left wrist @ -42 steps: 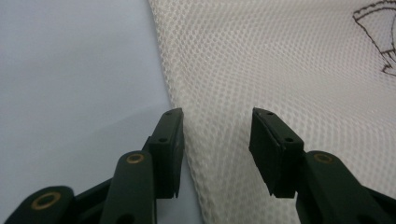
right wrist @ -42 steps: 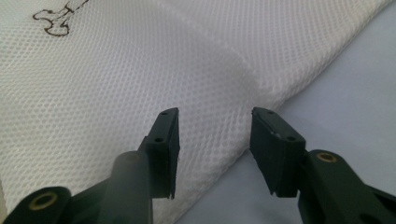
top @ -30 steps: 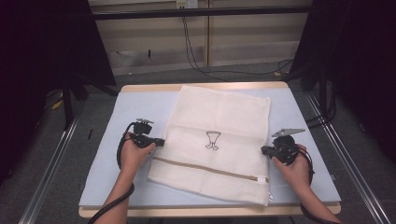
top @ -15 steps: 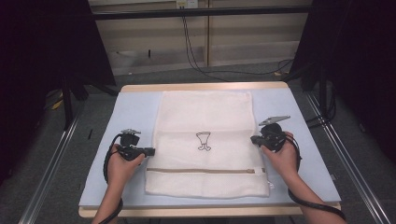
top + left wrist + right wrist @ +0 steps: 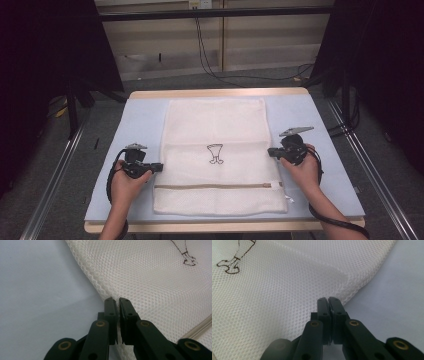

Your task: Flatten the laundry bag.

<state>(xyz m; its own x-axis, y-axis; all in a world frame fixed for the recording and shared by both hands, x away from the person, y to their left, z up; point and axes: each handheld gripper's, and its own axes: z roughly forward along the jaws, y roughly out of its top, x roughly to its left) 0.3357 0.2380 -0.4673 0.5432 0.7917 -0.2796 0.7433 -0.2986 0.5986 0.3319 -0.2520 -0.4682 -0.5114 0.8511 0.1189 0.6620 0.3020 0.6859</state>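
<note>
Left gripper (image 5: 159, 167): black jaws pressed together on the left side edge of the white rectangular mesh laundry bag (image 5: 216, 127); in the left gripper view (image 5: 117, 300) the seam runs between the pads. Position: 8 o'clock from the bag's centre.

Right gripper (image 5: 271, 151): jaws likewise clamped on the bag's right side edge, seen at the right gripper view (image 5: 328, 300). Position: 3 o'clock.

Bag: flat, long axis from 12 to 6 o'clock, middle of the pale blue table mat (image 5: 140, 122). Small dark line drawing (image 5: 215, 153) at centre; tan zipper strip (image 5: 212, 185) crosswise toward 6 o'clock.

Mat: on a light wooden table (image 5: 215, 93).
</note>
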